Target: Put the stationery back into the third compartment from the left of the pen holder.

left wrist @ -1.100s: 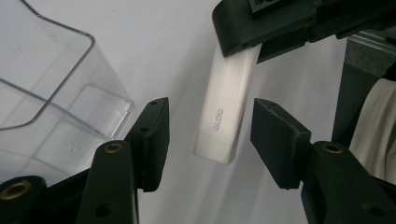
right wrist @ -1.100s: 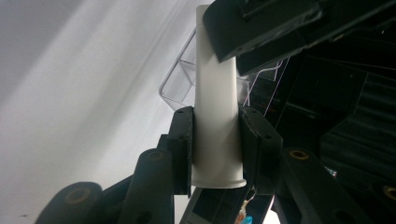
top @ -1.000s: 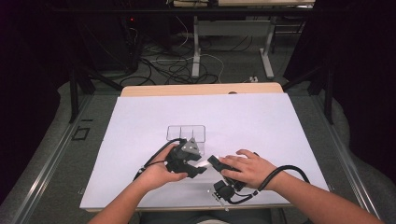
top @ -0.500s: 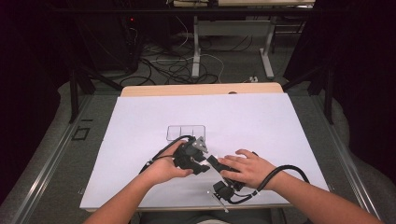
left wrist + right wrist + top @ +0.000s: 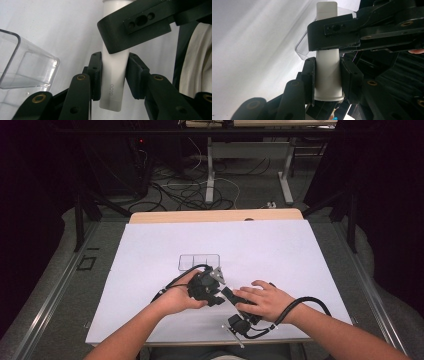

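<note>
Setting: dim room with cables on the floor behind; white-covered bench (image 5: 150,260) in front.
Tube: white plastic tube (image 5: 115,75), smooth and matte with faint raised lettering, round cap end widening to a flat crimped end; it hangs above the bench near its front edge, between both tools.
Right tool: right tool (image 5: 327,77) is clamped on the tube's round cap end, pads pressing both sides.
Left tool: left tool (image 5: 113,75) has just been closing around the flat end; its left pad touches, the right one sits just beside the tube.
Change: a second ago the left tool stood slightly further left; now it has met the right one.
Meaning: likely a handover or a cap twist.
Tray: clear, hard plastic compartment tray (image 5: 200,262), rounded corners, just beyond the hands.
</note>
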`<state>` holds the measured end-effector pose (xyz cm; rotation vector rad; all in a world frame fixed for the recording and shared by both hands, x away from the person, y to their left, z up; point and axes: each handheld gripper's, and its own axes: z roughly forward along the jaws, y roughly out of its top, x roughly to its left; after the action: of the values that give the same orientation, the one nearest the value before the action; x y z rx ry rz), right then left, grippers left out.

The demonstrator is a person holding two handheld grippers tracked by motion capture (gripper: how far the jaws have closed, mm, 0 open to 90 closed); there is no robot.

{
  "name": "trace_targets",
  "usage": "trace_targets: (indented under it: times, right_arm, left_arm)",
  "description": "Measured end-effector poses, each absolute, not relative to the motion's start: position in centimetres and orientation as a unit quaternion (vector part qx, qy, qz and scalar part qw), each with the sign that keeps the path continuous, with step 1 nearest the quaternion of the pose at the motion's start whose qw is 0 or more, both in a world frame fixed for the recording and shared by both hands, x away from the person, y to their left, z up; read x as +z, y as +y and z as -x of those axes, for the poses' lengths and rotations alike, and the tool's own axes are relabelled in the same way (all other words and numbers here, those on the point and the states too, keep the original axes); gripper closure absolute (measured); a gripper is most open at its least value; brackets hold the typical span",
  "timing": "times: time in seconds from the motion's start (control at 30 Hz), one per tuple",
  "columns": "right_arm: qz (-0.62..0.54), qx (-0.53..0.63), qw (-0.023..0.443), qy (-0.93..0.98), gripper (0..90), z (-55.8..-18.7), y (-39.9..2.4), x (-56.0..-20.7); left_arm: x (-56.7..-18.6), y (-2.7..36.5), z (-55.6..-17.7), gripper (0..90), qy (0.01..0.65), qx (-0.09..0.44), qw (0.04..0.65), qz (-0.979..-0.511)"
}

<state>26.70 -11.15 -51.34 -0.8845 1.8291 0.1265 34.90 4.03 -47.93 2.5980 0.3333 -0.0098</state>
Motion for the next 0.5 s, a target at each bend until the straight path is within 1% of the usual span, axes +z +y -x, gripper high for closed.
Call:
trace_targets:
  times: [0.07, 0.1, 0.23, 0.3, 0.37, 0.4, 0.43, 0.5]
  right_arm:
    - [0.373, 0.063, 0.517, 0.768, 67.1, -26.87, -11.1, -51.37]
    - [0.367, 0.053, 0.523, 0.767, 67.1, -26.7, -11.11, -51.27]
    - [0.371, 0.067, 0.515, 0.77, 67.1, -26.89, -11.09, -51.41]
    - [0.362, 0.064, 0.521, 0.771, 67.0, -26.7, -11.11, -51.47]
    - [0.381, 0.073, 0.52, 0.761, 67.0, -26.96, -10.93, -51.45]
    - [0.375, 0.076, 0.523, 0.762, 66.9, -27.01, -10.95, -51.48]
    - [0.356, 0.071, 0.513, 0.778, 66.7, -26.96, -11.02, -51.38]
    - [0.342, 0.079, 0.516, 0.782, 65.8, -27.06, -11.09, -51.18]
  left_arm:
    - [-47.86, 4.03, -34.98, 68.0, 0.124, -0.008, 0.255, -0.959]
    - [-47.88, 4.03, -35.02, 68.2, 0.125, -0.01, 0.256, -0.958]
    - [-47.92, 3.98, -35.16, 68.7, 0.135, -0.027, 0.251, -0.958]
    - [-47.88, 3.9, -35.14, 68.8, 0.135, -0.028, 0.245, -0.96]
    - [-47.8, 3.88, -35.14, 69.0, 0.137, -0.027, 0.244, -0.96]
    - [-47.83, 3.88, -35.13, 69.0, 0.139, -0.026, 0.25, -0.958]
    - [-47.77, 3.92, -35.23, 69.1, 0.139, -0.026, 0.25, -0.958]
    - [-47.74, 4.02, -35.25, 69.2, 0.149, -0.028, 0.261, -0.953]
